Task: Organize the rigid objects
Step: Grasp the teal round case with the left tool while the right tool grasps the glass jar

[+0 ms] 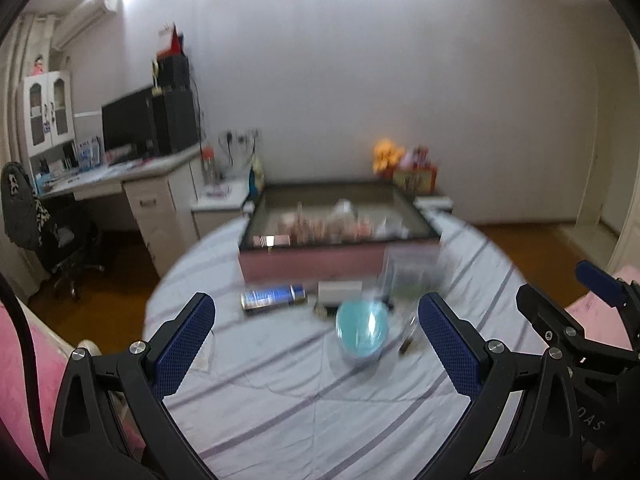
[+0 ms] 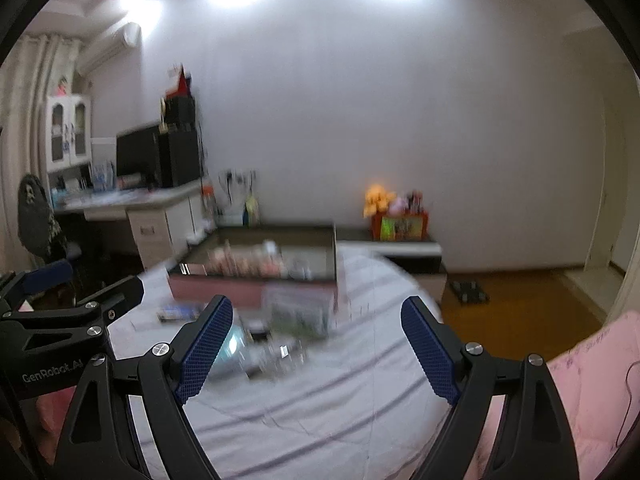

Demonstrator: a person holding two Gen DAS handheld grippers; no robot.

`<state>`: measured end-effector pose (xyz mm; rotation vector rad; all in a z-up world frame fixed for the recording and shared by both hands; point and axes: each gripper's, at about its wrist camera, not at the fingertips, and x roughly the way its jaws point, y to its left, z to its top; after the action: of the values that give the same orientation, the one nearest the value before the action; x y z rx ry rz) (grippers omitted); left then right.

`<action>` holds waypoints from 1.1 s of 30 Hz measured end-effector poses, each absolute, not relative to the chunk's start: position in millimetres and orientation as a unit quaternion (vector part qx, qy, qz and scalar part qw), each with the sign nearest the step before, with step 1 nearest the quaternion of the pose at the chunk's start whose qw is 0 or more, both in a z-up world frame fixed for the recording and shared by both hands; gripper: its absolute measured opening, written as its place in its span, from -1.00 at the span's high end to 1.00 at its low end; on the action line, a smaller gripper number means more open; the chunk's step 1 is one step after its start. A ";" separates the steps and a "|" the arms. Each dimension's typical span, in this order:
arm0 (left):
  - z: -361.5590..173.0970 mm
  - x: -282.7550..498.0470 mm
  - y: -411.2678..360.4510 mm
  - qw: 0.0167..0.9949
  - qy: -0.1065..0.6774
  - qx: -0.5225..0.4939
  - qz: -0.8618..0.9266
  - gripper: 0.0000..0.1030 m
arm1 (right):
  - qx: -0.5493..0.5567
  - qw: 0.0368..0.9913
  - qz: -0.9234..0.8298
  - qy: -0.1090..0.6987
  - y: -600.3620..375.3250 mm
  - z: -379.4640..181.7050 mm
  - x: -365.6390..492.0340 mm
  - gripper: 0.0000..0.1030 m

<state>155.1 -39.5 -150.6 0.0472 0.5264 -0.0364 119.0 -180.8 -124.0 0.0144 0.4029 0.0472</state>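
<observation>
On a round table [image 1: 280,400] under a pale cloth with grey stripes, a small heap of rigid objects lies just in front of a pink open-topped box [image 1: 312,266], on the side of the box toward the cameras. All places below are told from that box.

Nearest its front wall, toward its left corner in the left wrist view, a blue can [image 1: 274,298] lies on its side. Beside the can, at about the middle of the front wall, sits a small white block [image 1: 340,292]. A step further out from the box lies a round teal lid-like disc [image 1: 362,326], and just right of the disc a thin dark item that is too blurred to name. Against the box's right front corner stands a clear packet with green inside [image 1: 412,276]. The box itself holds a row of pinkish items, smeared by motion blur.

The left gripper [image 1: 316,344] hovers on the near side of the heap, further from the box than the disc, its jaws spread wide with nothing between them; the disc lies ahead, between the lines of its two fingers. The right gripper [image 2: 316,344] hangs alongside, jaws equally spread and empty, with the heap ahead and slightly left between its blue pads [image 2: 204,348]. Neither touches any object.
</observation>
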 end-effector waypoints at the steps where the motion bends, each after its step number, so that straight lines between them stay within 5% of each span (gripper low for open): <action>1: -159.1 161.3 -41.4 0.962 0.272 0.024 -0.020 -0.99 | 0.009 0.976 0.024 0.215 -183.0 -136.3 126.9 -0.70; 14: -221.1 230.3 -74.4 0.930 0.365 0.045 -0.032 -0.97 | 0.030 0.950 0.023 0.309 -215.9 -203.9 186.1 -0.70; 18: -230.1 241.6 -76.5 0.924 0.379 0.049 -0.038 -0.77 | 0.031 0.946 0.032 0.322 -214.2 -209.9 197.2 -0.71; 22: -241.1 254.2 -74.9 0.912 0.404 0.045 -0.057 -0.08 | 0.025 0.942 0.037 0.331 -209.3 -215.2 204.2 -0.71; 33: -220.3 228.3 -39.8 0.928 0.369 0.043 -0.028 -0.08 | 0.017 0.935 0.078 0.346 -185.3 -208.5 218.5 -0.71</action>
<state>228.3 -39.8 -220.3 0.0872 0.7554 -0.0573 218.5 -185.3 -208.5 0.0354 0.7081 0.1600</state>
